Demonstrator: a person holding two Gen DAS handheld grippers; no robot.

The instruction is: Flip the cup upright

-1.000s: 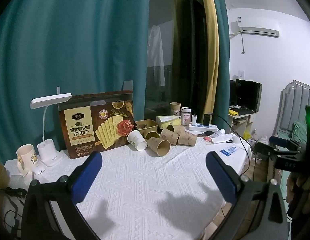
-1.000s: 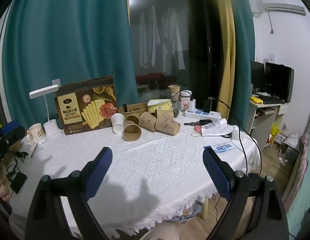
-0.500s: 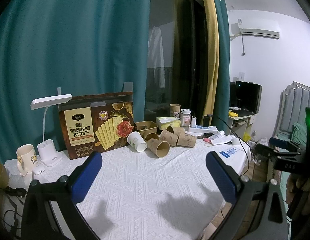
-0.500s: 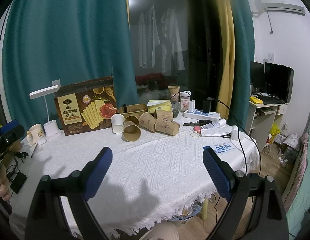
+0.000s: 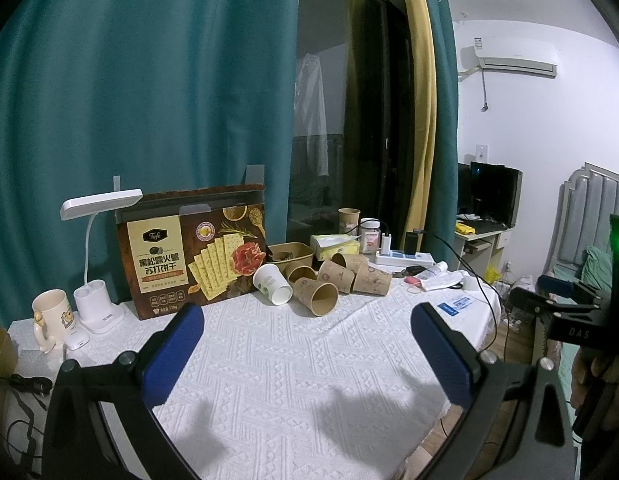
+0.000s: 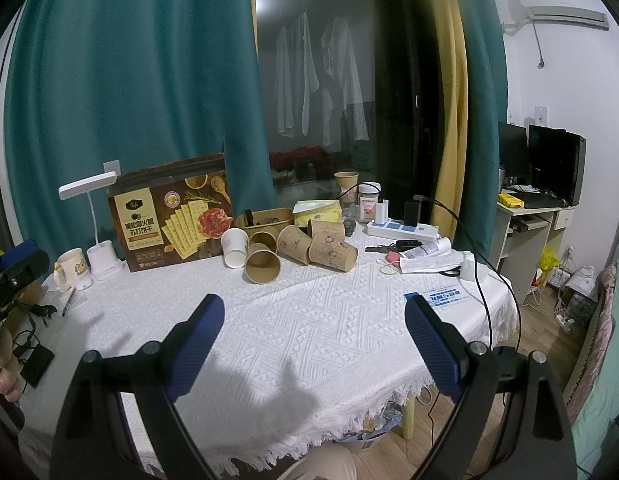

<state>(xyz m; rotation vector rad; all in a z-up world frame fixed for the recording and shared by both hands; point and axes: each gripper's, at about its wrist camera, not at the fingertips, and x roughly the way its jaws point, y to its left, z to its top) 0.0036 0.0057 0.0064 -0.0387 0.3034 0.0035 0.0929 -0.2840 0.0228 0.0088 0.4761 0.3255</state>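
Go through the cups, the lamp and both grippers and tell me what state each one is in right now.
White cup: lying on its side.
Front brown cup: on its side, mouth toward the cameras.
Back brown cup: upright.
Mug: upright.
Desk lamp: appears off.
Left gripper: open, empty.
Right gripper: open, empty.

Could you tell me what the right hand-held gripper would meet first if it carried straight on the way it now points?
Probably the tipped brown paper cup at the front of the cluster. The right hand-held gripper is open over bare white tablecloth; nothing lies between, though fisheye depth is uncertain.
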